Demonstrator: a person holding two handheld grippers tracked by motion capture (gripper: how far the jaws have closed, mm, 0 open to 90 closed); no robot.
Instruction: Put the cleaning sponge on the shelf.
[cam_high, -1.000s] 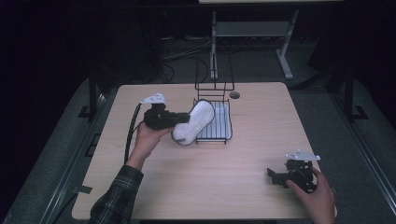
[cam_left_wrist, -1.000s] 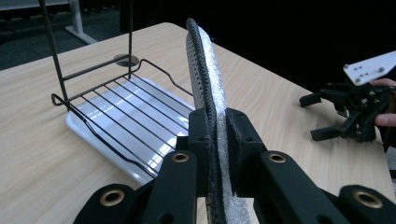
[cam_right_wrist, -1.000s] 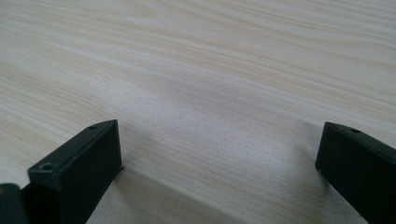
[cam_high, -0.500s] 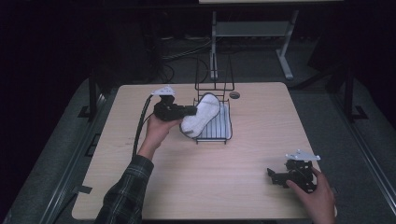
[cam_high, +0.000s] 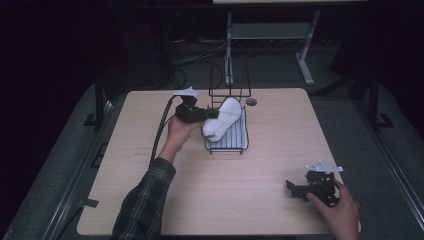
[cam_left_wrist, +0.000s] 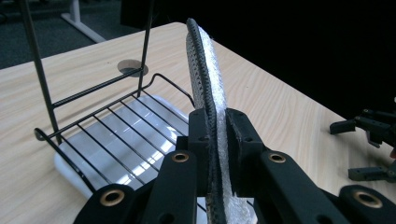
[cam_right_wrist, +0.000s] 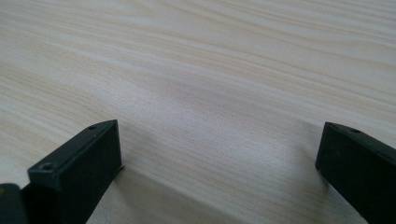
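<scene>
One white, flat, oval slipper-like pad (cam_left_wrist: 208, 93), edge-on, is pinched in the left gripper (cam_high: 200, 114) above the black wire rack (cam_high: 235, 142) near the tabletop's far edge, probably not touching; right gripper (cam_right_wrist: 219, 158) spread, well apart.

My left claw (cam_left_wrist: 217, 154) hides the near end of the white pad (cam_left_wrist: 205, 70); the frame's bottom edge crops it.
</scene>
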